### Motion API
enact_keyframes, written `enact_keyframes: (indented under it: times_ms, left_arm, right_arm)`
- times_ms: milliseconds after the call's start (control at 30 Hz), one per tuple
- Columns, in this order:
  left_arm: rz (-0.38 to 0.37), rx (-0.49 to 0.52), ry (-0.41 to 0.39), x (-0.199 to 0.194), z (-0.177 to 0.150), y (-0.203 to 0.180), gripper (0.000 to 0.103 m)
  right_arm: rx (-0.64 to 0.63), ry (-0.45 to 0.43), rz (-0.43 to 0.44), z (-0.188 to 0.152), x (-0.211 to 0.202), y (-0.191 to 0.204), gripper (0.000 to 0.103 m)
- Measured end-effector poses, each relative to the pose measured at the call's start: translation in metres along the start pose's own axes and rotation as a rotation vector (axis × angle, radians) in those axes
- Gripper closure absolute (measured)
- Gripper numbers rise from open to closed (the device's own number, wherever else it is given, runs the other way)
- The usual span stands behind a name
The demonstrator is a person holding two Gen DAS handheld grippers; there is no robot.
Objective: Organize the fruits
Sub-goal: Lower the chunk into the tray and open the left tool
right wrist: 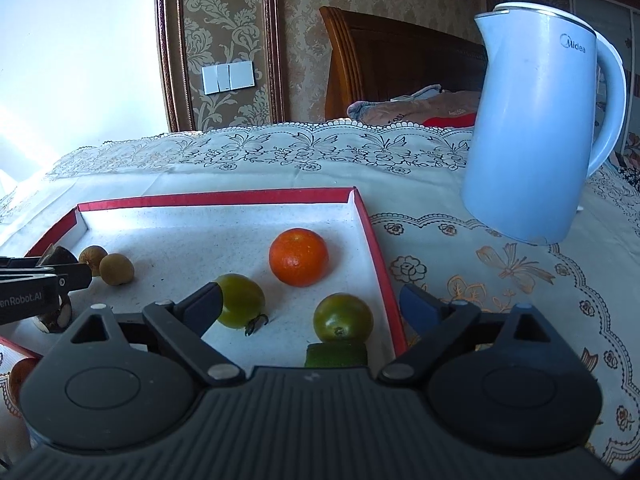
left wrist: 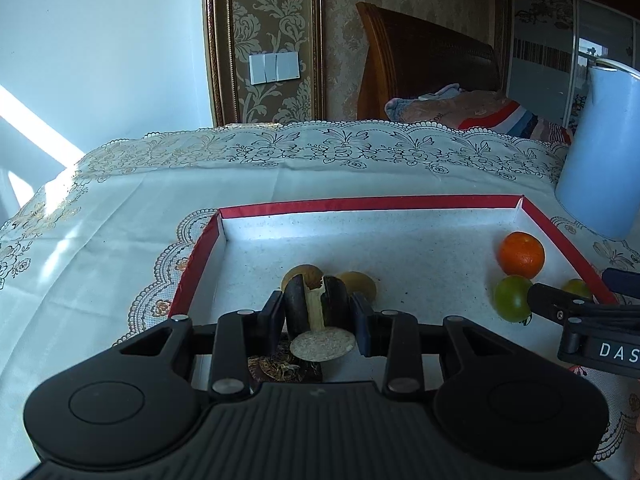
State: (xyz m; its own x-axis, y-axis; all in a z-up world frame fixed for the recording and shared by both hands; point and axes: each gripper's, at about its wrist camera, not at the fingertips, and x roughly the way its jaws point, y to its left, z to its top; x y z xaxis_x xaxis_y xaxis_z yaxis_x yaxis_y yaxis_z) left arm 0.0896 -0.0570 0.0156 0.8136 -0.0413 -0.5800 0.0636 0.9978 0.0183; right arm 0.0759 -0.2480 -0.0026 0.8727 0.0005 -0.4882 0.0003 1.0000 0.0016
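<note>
Dark split fruit [left wrist: 316,306] sits clamped in my left fingers [left wrist: 318,316]; my right fingers [right wrist: 310,306] gape around a green tomato [right wrist: 343,317].

A tray [right wrist: 380,240] sat on the table [right wrist: 480,280], with a kettle [right wrist: 532,140] behind it at two o'clock. In the tray, an orange [right wrist: 299,256] lay at centre. Two tomatoes lay before it — one [right wrist: 239,300] at seven o'clock, the other [right wrist: 343,317] at five. Two longans [right wrist: 116,269] lay touching each other, well apart at the orange's nine o'clock. Near them, a split fruit [left wrist: 316,306] stood between the left gripper's [left wrist: 316,320] fingers. A bed lay behind the table.
</note>
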Motion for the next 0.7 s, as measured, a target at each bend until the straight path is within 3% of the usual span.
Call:
enact_keyframes:
  times_ms: [67,200,300,700]
  left_arm:
    - [-0.002,0.01,0.003,0.003,0.0,0.0,0.066]
    - [0.016,0.002,-0.027,0.001,0.0,0.001,0.037]
    - [0.045,0.005,-0.062,-0.003,0.0,0.001,0.032]
    - [0.014,-0.011,-0.086,-0.022,-0.007,0.013,0.031]
  right_arm:
    - [-0.004,-0.008,-0.007,0.0,-0.001,0.001,0.005]
    - [-0.004,-0.007,-0.01,0.0,0.0,0.0,0.004]
    - [-0.007,-0.006,-0.01,0.0,0.0,0.0,0.004]
    - [-0.026,-0.031,-0.018,-0.004,-0.004,0.002,0.002]
